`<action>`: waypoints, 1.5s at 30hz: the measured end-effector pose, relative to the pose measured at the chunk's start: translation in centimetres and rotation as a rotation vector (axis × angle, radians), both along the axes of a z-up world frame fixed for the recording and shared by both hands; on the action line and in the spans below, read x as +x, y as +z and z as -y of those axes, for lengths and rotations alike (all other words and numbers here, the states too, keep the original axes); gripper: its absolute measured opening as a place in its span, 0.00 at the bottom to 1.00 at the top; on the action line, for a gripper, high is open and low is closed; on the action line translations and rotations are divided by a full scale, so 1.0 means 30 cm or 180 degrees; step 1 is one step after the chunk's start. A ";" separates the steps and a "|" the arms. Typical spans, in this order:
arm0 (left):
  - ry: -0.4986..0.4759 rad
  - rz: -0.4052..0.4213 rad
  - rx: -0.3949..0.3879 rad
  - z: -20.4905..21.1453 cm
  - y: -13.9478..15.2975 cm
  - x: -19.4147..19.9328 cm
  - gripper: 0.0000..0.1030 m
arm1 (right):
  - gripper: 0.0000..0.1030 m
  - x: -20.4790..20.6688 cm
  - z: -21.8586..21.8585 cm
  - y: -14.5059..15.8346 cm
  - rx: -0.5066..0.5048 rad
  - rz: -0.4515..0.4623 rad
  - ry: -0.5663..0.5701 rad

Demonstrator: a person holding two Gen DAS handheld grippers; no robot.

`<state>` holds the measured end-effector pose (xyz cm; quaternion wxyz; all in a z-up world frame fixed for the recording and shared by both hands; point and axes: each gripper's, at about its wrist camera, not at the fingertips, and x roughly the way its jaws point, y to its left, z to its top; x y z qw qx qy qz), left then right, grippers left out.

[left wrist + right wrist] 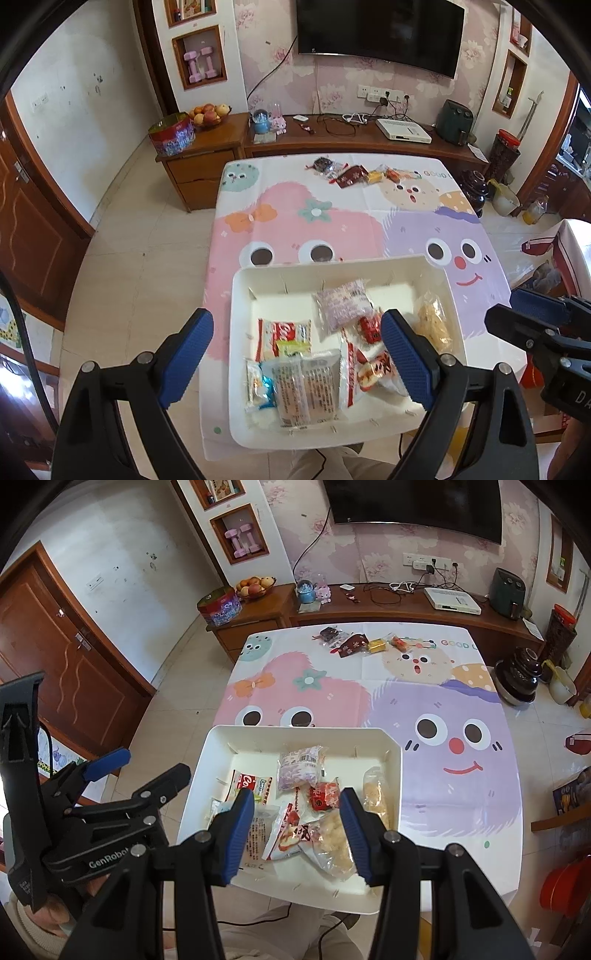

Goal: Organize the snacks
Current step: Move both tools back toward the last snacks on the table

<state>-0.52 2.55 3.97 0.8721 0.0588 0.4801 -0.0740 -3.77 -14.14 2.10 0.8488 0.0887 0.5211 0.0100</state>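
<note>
A white tray (258, 277) sits at the near edge of the table and holds several wrapped snacks, among them a lilac packet (341, 302) and a red-and-white packet (286, 332). The tray also shows in the right wrist view (303, 733). Several loose snacks (354, 173) lie at the far edge of the table; they also show in the right wrist view (354, 642). My left gripper (297, 354) is open and empty above the tray's near left part. My right gripper (297, 834) is open and empty above the tray's near right part.
The table wears a cartoon tablecloth (332, 229). Behind it stands a wooden TV cabinet (351, 142) with cables, a white box and a fruit bowl (208, 114). A dark pot (517, 679) stands on the floor at the right. A wooden door (66, 657) is at the left.
</note>
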 end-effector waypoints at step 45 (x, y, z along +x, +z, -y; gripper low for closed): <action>-0.1276 -0.0439 0.0853 0.430 -0.543 1.614 0.89 | 0.47 1.360 0.494 -0.566 0.0404 -0.0820 -0.0822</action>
